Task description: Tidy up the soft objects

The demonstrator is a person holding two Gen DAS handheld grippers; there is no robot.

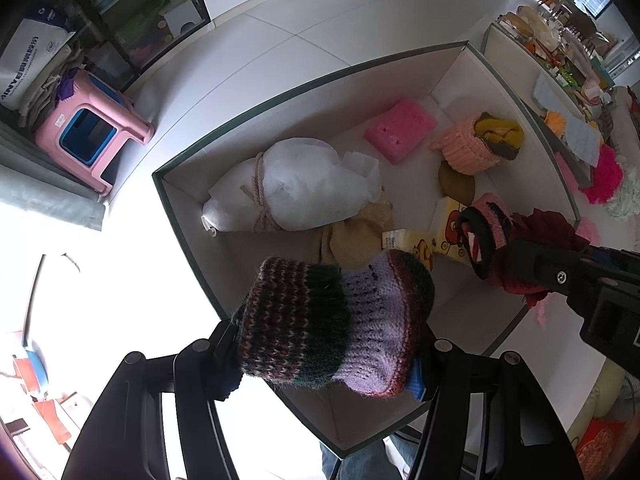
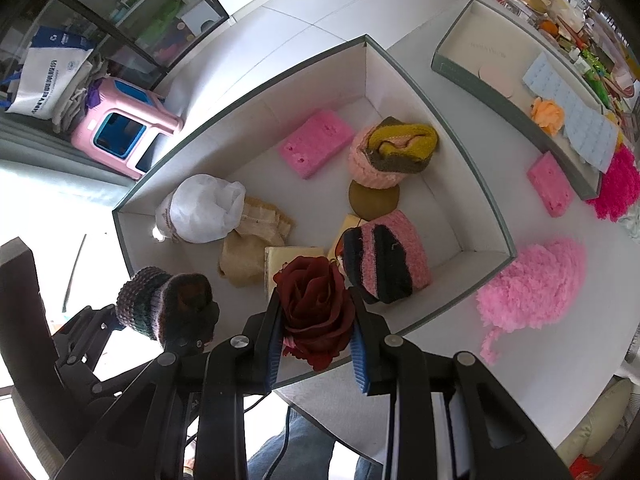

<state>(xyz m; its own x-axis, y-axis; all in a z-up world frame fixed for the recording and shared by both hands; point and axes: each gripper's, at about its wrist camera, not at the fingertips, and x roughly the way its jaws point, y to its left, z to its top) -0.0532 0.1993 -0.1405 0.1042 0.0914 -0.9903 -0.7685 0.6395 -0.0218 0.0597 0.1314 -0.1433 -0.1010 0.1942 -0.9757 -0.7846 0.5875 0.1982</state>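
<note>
Both pairs of fingers are full. Left gripper is clamped, jaws partway closed, on a striped knitted roll of dark green, maroon and lilac yarn; right gripper is pinched nearly closed on a dark red fabric rose, its blue pads pressing the bloom from either side. I hold both over the near end of the white storage box, whose green-edged rim runs from about eight o'clock round to four o'clock in the right wrist view.

Inside the box already lie a white tied bundle at nine o'clock, a beige cloth just beside it, a pink sponge at twelve, a pink-and-mustard knit at one, and a black-and-pink knit roll right below the rose, touching the tissue pack next to it.

Judging by looks, the knitted roll is light, squashy and grippy: it bulges around my left pads, so a hold across its middle should not slip, though it may sag or unroll at the ends. The rose is lighter and more delicate; its petals crush easily, so I would keep the pinch low on the bloom and gentle. Neither should be hurt by a short fall. Free floor shows near the box's closest corner, at about six o'clock, which seems a sensible spot.
</note>
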